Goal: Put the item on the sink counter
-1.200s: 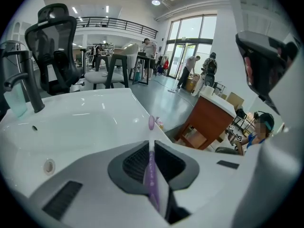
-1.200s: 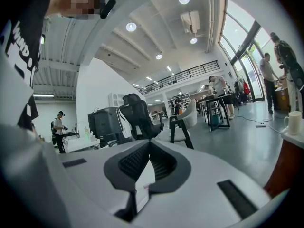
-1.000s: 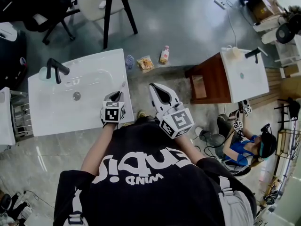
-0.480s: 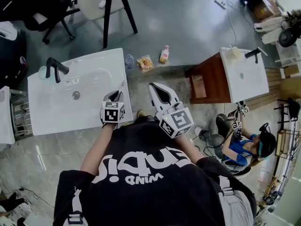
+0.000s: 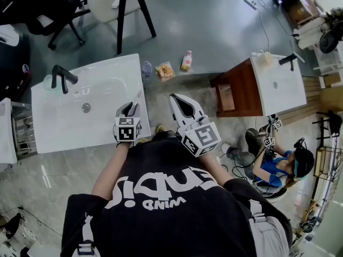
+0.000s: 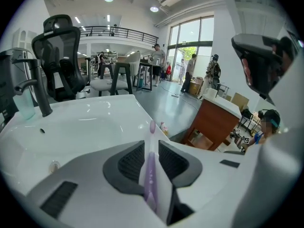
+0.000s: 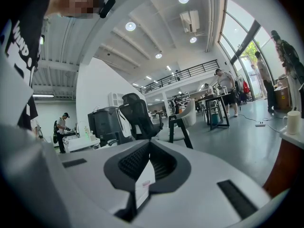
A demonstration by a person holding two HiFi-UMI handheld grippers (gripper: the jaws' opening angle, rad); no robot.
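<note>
Left gripper (image 5: 128,109): pinching a slim purple item (image 6: 149,177) over the sink counter's (image 5: 115,71) near right edge.
Right gripper (image 5: 183,104): jaws pressed together, apparently empty, right of the counter.
Change: barely any; the item is still held, so placing remains.

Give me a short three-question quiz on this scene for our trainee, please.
1. True or false: the left gripper is shut on a slim purple item.
2. The faucet on the white sink counter is: A black, B chrome, C gold.
3. Fill in: the right gripper has its jaws ___.
Key: 1 true; 2 A; 3 shut.
</note>
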